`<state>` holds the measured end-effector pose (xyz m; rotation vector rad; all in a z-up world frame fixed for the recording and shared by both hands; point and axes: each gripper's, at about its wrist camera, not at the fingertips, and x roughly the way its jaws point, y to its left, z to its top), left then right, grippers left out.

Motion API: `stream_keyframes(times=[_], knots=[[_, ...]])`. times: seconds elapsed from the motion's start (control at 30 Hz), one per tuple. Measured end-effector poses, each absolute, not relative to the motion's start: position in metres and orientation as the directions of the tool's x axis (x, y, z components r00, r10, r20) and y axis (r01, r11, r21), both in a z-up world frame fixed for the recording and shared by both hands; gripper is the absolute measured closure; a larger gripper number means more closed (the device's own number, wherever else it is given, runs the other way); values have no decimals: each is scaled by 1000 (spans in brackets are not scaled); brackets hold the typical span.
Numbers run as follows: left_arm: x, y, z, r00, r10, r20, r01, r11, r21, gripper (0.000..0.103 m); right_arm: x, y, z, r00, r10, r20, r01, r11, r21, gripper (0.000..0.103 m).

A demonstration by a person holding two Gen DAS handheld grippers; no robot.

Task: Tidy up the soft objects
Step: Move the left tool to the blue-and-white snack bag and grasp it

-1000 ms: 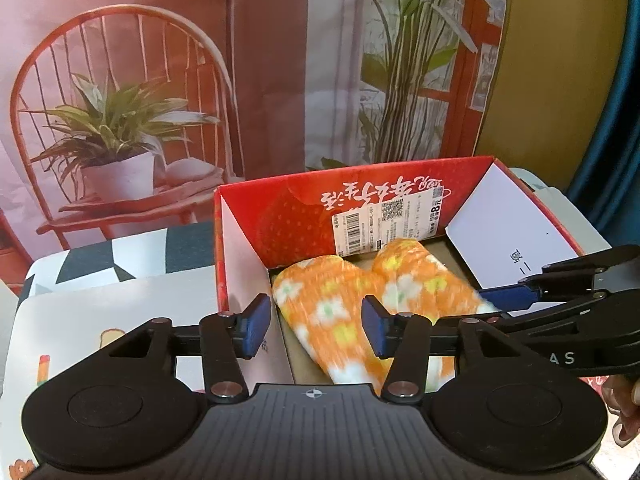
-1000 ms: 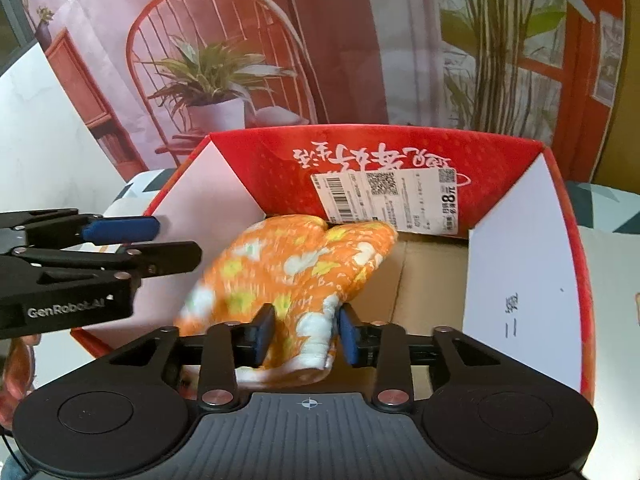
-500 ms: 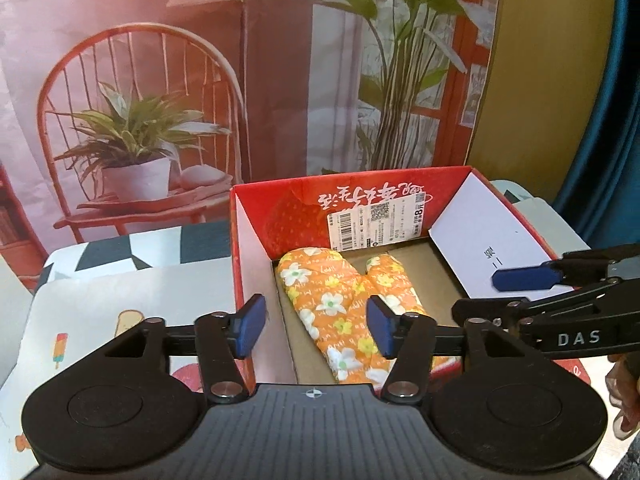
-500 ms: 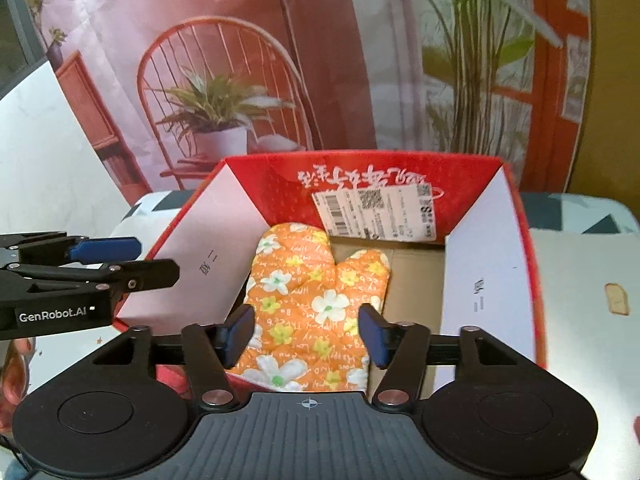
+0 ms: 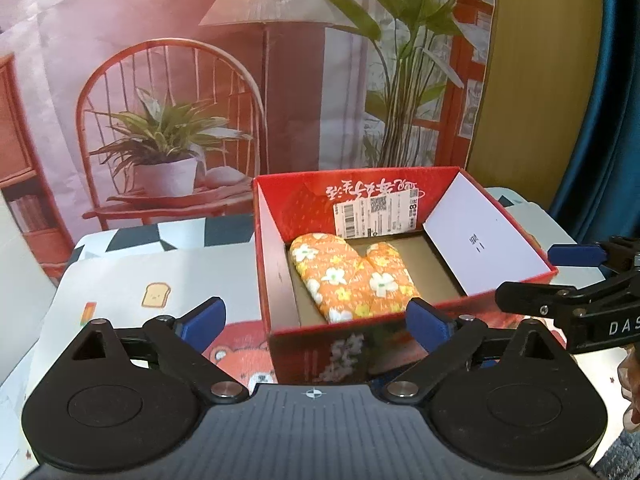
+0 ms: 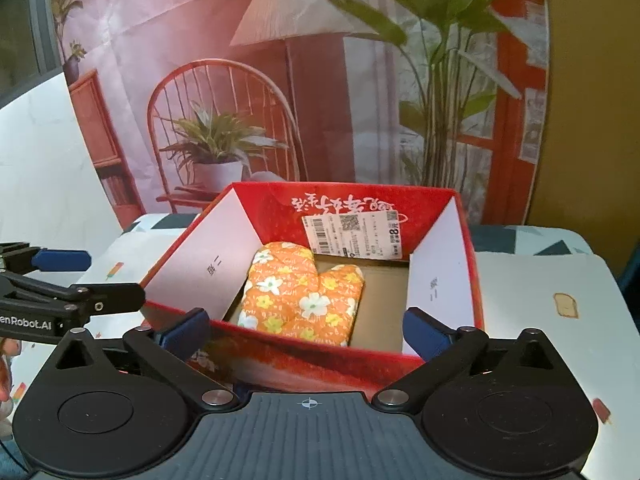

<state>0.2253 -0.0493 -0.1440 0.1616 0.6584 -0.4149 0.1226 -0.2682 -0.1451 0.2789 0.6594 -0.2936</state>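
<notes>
An orange oven mitt with white and yellow flowers (image 5: 352,280) (image 6: 304,292) lies flat on the floor of the open red cardboard box (image 5: 276,240) (image 6: 436,200), toward its left side. My left gripper (image 5: 316,324) hangs in front of the box's near wall, its jaws opening wide with nothing gripped. My right gripper (image 6: 304,330) stands likewise before the near wall, jaws opening and empty. Each shows in the other's view: the right gripper (image 5: 536,274) beside the box's right corner, the left gripper (image 6: 100,278) beside its left corner.
The box stands on a table under a pale cloth with cartoon prints (image 5: 156,294) (image 6: 564,304). A printed backdrop of a chair, plant and lamp (image 5: 168,128) hangs just behind it. A blue curtain (image 5: 600,120) hangs at the far right. A white barcode label (image 6: 352,236) sits on the box's back wall.
Both grippers have drawn back and up out of the box and spread their jaws wide. The mitt, earlier between the right fingers, now lies free on the box floor.
</notes>
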Motion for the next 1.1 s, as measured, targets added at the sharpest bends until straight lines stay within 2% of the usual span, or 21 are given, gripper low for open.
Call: stream_keyframes(times=[0.8,1.1], knots=[[162,-31,-175,705,-301,-642,357,933,-46,5,61,-240,-179,746,-226,-627,398,906,147,0],[155,-12,-186,696,-289,-658,298,949,-102,5,45,-256,-196,728,-238,-643,459,866,199,0]])
